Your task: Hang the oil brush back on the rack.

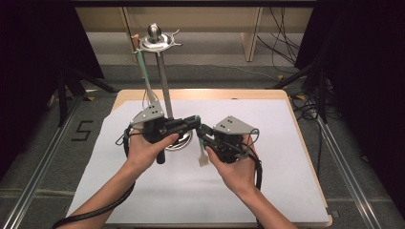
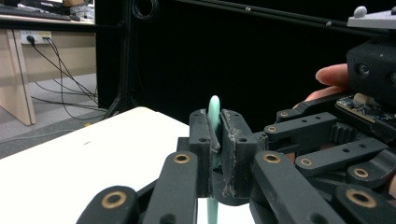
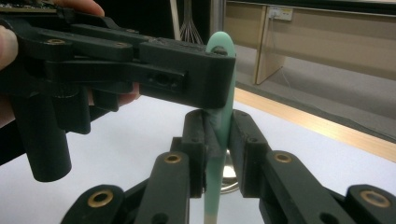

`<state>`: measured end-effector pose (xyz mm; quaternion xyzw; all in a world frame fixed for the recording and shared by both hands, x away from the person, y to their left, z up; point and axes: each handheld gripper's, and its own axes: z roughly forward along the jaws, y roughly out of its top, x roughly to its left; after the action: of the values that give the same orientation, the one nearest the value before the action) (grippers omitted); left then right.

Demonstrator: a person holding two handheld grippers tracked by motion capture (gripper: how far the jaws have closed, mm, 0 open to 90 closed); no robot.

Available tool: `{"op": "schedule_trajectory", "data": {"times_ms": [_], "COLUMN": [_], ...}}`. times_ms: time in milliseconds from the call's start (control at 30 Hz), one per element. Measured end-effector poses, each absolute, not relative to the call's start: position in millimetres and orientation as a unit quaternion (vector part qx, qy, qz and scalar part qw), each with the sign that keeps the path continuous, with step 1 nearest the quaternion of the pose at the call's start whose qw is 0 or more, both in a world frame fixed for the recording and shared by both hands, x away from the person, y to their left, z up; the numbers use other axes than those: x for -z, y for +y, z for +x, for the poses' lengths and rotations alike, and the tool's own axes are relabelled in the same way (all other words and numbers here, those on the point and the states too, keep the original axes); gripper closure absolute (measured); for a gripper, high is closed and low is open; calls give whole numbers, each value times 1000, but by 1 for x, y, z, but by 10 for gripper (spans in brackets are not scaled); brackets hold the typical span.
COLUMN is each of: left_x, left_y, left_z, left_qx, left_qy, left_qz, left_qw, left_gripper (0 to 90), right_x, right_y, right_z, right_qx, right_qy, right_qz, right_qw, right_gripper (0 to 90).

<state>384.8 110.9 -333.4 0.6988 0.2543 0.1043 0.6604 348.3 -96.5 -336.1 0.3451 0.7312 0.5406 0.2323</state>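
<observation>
Since both grippers pinch the same mint-green brush (image 3: 223, 116), we read this as a hand-off — left gripper (image 1: 195, 122) clamped near its top, right gripper (image 1: 204, 133) shut on the handle below, bristle end hanging toward 6 o'clock over the table (image 1: 286, 181), stand (image 1: 165, 81) at 12.

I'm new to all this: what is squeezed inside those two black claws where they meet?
A mint-green handle stands between them. The right claw clamps its shaft and the left claw grips near its rounded top. A pale end hangs below; the stretch between the pads is covered.
</observation>
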Motion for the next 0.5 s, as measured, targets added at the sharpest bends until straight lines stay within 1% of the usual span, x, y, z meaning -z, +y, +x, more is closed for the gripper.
{"op": "schedule_trajectory", "data": {"times_ms": [67, 100, 133, 200, 233, 267, 433, 500], "left_x": [332, 331, 329, 327, 326, 325, 320, 318], "left_y": [112, 113, 114, 116, 117, 118, 122, 123], "left_z": [384, 385, 385, 385, 385, 385, 385, 385], "left_qx": [-107, -108, -109, -113, -115, -114, -114, -115], "left_qy": [252, 252, 252, 253, 246, 247, 246, 244], "left_qz": [700, 698, 697, 694, 695, 693, 687, 688], "left_qw": [660, 661, 662, 665, 666, 667, 674, 673], "left_gripper": [833, 833, 834, 834, 834, 834, 834, 834], "right_x": [335, 334, 335, 336, 337, 339, 349, 351], "right_y": [-97, -98, -98, -98, -98, -98, -96, -96], "right_z": [347, 348, 349, 349, 350, 349, 352, 352], "right_qx": [-536, -534, -537, -534, -531, -527, -524, -517], "right_qy": [738, 740, 740, 740, 743, 745, 751, 758], "right_qz": [345, 336, 331, 334, 327, 338, 334, 340], "right_qw": [223, 233, 234, 237, 244, 230, 221, 208], "right_gripper": [739, 708, 683, 659, 653, 644, 645, 655]}}
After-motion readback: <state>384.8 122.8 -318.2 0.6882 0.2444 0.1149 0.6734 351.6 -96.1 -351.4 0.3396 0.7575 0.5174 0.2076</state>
